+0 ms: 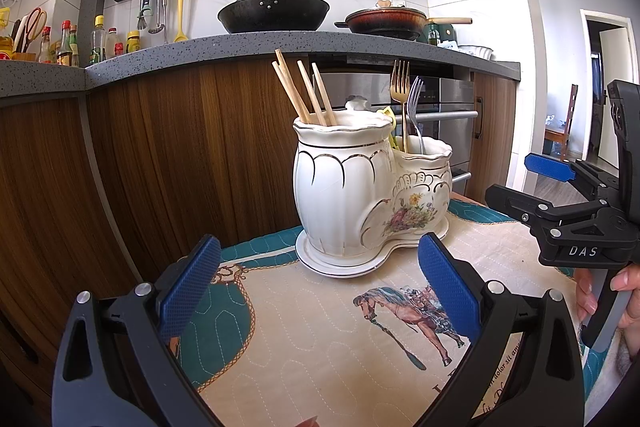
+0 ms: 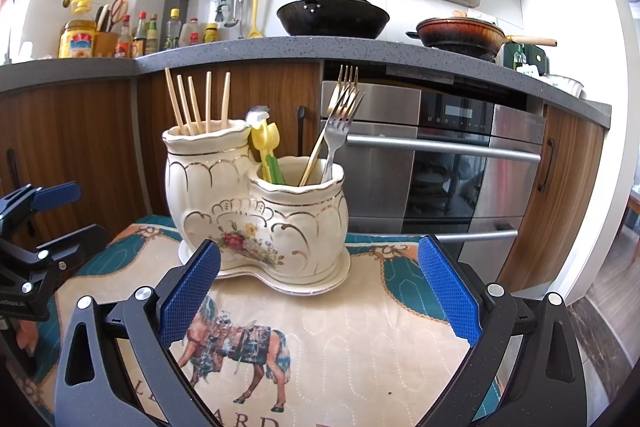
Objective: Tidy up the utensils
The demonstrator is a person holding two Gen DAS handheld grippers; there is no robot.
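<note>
Ceramic holder upright on its saucer, on the horse-print cloth. Chopsticks in the taller compartment, forks in the lower. Yellow-green utensils plain only from the right wrist — barely glimpsed from the left. Left gripper and right gripper both spread wide, empty.

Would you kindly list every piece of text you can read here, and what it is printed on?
"DAS": on the right hand-held gripper, white letters on its black body.
"ARD": partial, cut-off word on the horse-print cloth.
Cursive line at the cloth's edge: too distorted to read.
Bottle labels on the counter: blurred.
</note>
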